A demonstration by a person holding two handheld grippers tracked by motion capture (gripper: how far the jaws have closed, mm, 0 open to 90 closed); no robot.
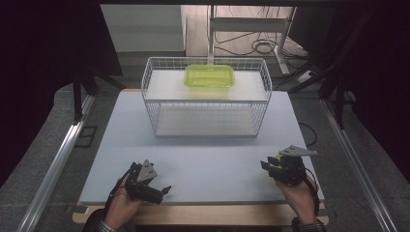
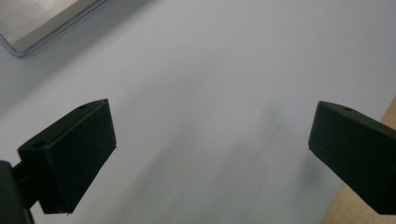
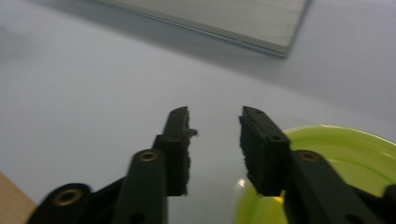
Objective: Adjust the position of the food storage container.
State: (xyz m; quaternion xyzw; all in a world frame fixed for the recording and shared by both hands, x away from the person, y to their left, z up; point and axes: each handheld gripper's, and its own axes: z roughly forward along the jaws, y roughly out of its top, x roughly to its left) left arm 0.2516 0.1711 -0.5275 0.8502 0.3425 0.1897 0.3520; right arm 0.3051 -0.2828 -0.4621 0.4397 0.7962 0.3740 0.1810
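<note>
- table (image 1: 203, 164): smooth and bare at the near end, so anything nudged here will probably skate toward the edge.
- wire basket (image 1: 145, 92): sits well back. a long reach could catch a tong on its rim.
- green box (image 1: 209, 76): on the basket's top shelf, light looking. a clumsy poke might shove it against the wire.
- green dish (image 3: 345, 154): on the table just under the right tongs. a pinch on its curved rim could slip or flip it.
- right tongs (image 3: 215, 114): released, narrow gap, nothing between them. closing now would likely miss the rim.
- left tongs (image 2: 215, 106): spread wide over bare table, too far off to steady anything.
</note>
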